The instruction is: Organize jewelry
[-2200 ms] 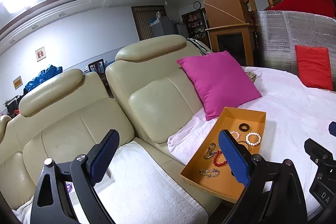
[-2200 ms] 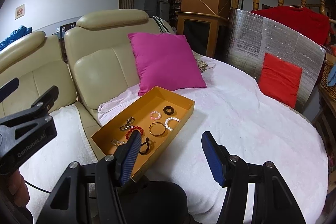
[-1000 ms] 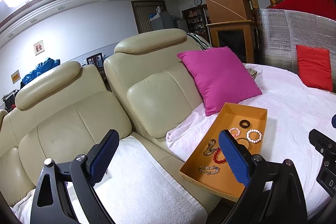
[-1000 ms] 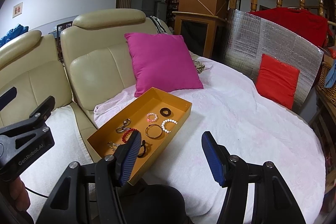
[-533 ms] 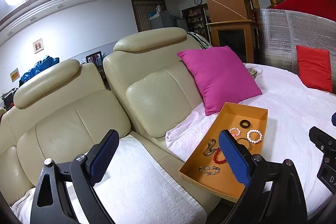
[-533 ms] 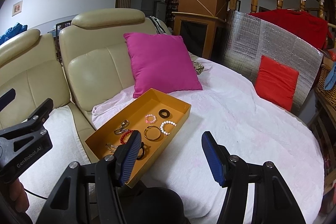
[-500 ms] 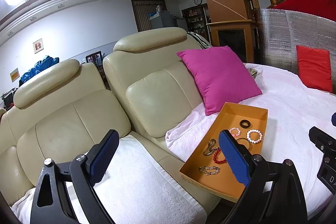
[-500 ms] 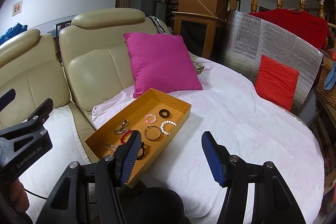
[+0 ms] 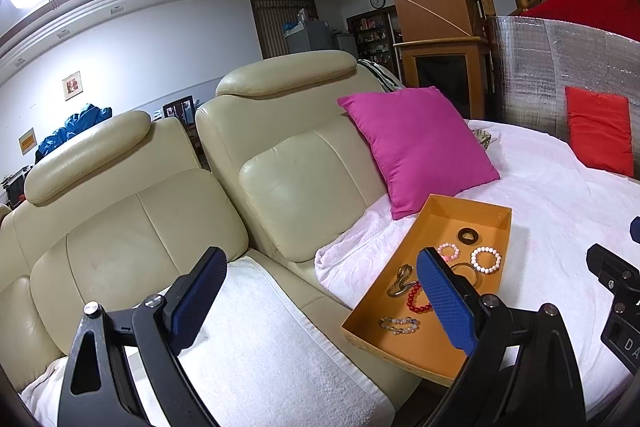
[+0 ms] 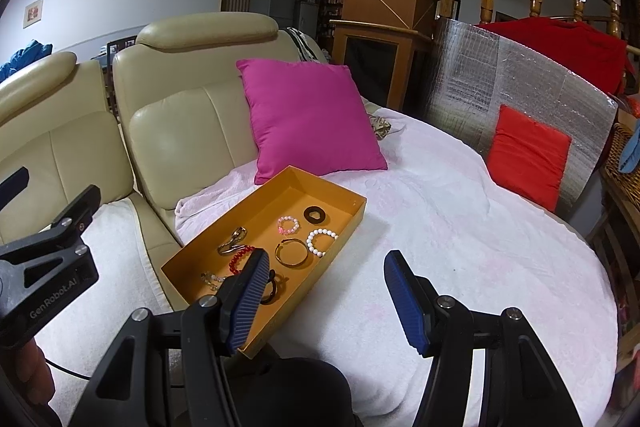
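Note:
An orange tray lies on a white-covered round surface and also shows in the left wrist view. It holds several bracelets: a white bead one, a pink bead one, a gold bangle, a red bead one, a dark ring and a metal clasp piece. My right gripper is open and empty, near the tray's front corner. My left gripper is open and empty, over the sofa seat left of the tray.
A cream leather sofa with a white towel stands to the left. A magenta cushion leans behind the tray. A red cushion rests against a silver foil panel at the right. A wicker basket stands at far right.
Both views have risen and drawn back slightly, so the tray sits a little lower and farther. Both grippers stay open; the jewelry has not moved.

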A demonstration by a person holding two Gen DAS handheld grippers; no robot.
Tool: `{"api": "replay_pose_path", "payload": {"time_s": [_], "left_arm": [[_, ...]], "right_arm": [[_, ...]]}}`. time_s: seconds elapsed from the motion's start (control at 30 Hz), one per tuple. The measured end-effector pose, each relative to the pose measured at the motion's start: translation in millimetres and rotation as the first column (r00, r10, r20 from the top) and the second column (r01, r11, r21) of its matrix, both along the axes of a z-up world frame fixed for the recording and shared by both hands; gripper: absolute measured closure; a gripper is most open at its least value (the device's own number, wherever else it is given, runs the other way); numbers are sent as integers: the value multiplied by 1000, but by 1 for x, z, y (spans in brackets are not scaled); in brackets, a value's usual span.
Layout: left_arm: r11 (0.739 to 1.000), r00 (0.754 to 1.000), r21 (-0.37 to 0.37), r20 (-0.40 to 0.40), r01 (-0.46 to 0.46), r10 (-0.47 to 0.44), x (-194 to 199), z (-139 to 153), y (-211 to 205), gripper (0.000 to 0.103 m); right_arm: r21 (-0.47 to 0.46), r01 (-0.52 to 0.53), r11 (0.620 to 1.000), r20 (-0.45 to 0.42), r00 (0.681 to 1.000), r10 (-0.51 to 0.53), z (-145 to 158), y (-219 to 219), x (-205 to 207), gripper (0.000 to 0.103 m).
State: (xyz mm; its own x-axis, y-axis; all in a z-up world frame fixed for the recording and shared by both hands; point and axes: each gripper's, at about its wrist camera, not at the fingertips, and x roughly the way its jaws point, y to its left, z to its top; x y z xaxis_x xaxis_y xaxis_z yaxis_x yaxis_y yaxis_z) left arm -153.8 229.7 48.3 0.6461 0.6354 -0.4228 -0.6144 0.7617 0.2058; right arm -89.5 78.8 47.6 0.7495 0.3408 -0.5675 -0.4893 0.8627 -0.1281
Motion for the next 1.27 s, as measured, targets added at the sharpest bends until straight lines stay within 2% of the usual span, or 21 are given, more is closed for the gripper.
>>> {"api": "replay_pose_path", "payload": {"time_s": [0.57,1.07,1.17,1.27], "left_arm": [[1000,1000,-16,-12,1,-1,10,-4,9,7],[999,998,-29,-51,-27,26,39,-16,19,7],[1000,999,-26,-52,4,-5,50,-18,11,7],[995,992,-14,-80,101,-102,80,-23,-19,7]], "right_arm": [[-23,-7,1000,-21,1000,7,-11,16,15,39],[-21,-32,999,-71,997,31,-26,29,50,39],[25,-21,999,-89,996,23,-27,18,61,39],[73,40,997,-97,995,-33,-27,-13,81,39]]}}
